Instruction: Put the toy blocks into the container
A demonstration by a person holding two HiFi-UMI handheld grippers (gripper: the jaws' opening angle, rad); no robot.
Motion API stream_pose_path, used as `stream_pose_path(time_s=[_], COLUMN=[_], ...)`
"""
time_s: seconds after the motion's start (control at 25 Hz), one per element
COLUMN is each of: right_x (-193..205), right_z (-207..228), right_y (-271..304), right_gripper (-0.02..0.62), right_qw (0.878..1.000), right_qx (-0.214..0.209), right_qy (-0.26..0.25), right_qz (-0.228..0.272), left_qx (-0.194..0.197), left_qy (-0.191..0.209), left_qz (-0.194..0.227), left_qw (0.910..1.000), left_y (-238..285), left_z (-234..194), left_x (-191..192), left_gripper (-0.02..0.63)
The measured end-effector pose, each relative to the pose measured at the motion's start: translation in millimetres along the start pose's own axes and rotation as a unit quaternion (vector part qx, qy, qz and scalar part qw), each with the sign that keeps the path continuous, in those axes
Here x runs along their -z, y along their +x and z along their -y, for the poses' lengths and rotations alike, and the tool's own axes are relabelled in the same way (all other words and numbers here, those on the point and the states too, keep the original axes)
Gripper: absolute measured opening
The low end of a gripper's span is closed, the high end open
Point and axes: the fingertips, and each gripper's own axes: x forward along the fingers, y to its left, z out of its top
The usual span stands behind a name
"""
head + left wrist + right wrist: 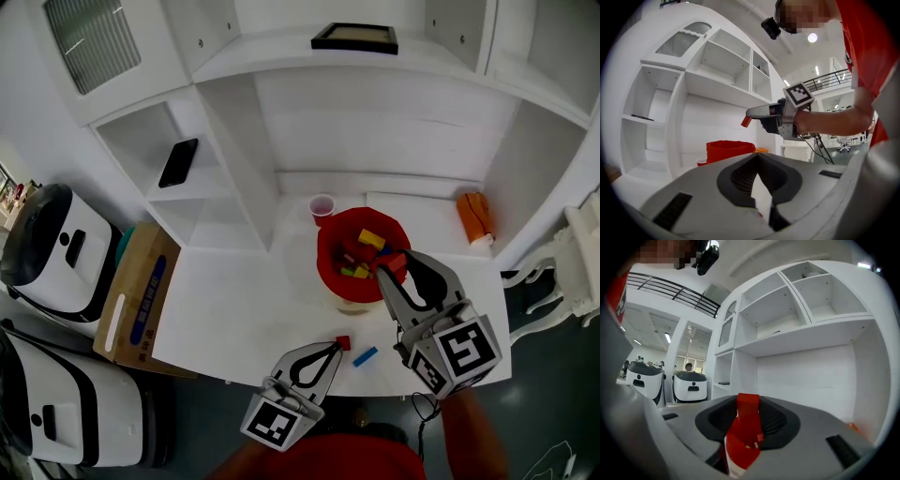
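Our right gripper point(391, 269) is in the middle of the frame, a bit to the right. Its jaws are clamped on a red block point(397, 262). We hold that block up over the right side of the red container point(325, 246). A yellow block point(371, 239) and some other blocks lie inside the container.

Our left gripper point(333, 348) is low in the middle of the frame, with its jaws pressed together. A small red cube point(343, 343) lies on the white table point(234, 300), right at its tip. A blue block point(365, 356) lies just to the right of the cube. A little cup point(322, 206) stands just up and left of the container.
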Motion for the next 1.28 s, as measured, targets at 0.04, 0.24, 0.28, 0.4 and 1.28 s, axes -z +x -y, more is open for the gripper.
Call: stream_pose_path(time_s=[0.04,0.24,0.28,0.4,1.28], right_x=[-1,10,9,0,25], right_z=[3,15,16,15,6], right_y=[11,51,52,39,-94], right_gripper=[0.164,0.215,0.215,0.201,0.003], right_qw=[1.0,0.999,0.999,1.0,0.999], right_qx=[-0.001,-0.012,-0.015,-0.015,0.05], right_qy=[-0.002,0.024,0.028,0.023,0.005], right_qz=[0.0,-0.026,-0.025,-0.004,0.013], left_qx=[-0.002,-0.002,0.001,0.009,0.085], left_qy=[0.0,0.004,0.004,0.0,0.074], left_qz=[0.001,0.002,0.001,-0.004,-0.24], left_qw=[1.0,1.0,1.0,1.0,0.9642], left_y=[0,2,3,7,52], left_z=[-3,-10,-9,-5,39], left_x=[-1,-4,-4,0,154], left_gripper=[0.014,0.014,0.014,0.014,0.166])
